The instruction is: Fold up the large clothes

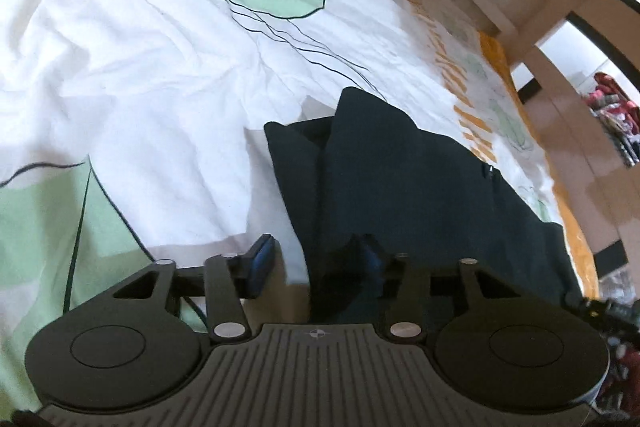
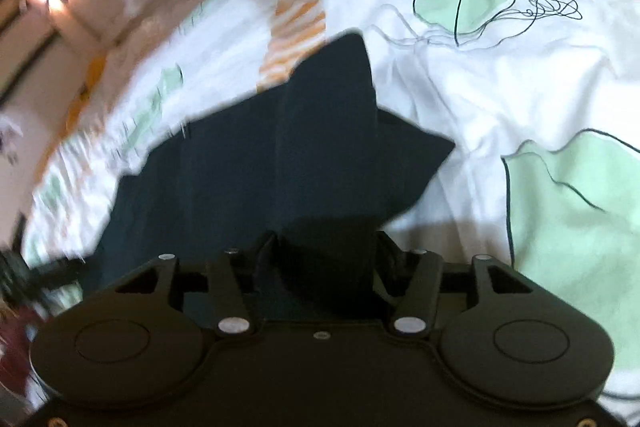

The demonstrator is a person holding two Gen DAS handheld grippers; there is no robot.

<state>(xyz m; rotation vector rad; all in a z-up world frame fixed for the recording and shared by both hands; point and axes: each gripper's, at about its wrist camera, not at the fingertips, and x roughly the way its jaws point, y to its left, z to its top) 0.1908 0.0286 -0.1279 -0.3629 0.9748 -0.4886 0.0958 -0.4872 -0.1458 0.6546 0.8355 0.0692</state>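
A dark garment (image 1: 400, 179) lies on the bed's white leaf-printed cover (image 1: 140, 59); the left hand-held gripper (image 1: 316, 259) is spread, one finger over its near edge; the right hand-held gripper (image 2: 326, 255) has cloth bunched between its fingers, though whether it pinches I cannot tell.

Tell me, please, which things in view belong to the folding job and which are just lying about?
Job: dark garment; left tool, open over its edge; right tool, fabric between its fingers.
Lying about: floral bedsheet; colourful clothes beyond the bed.
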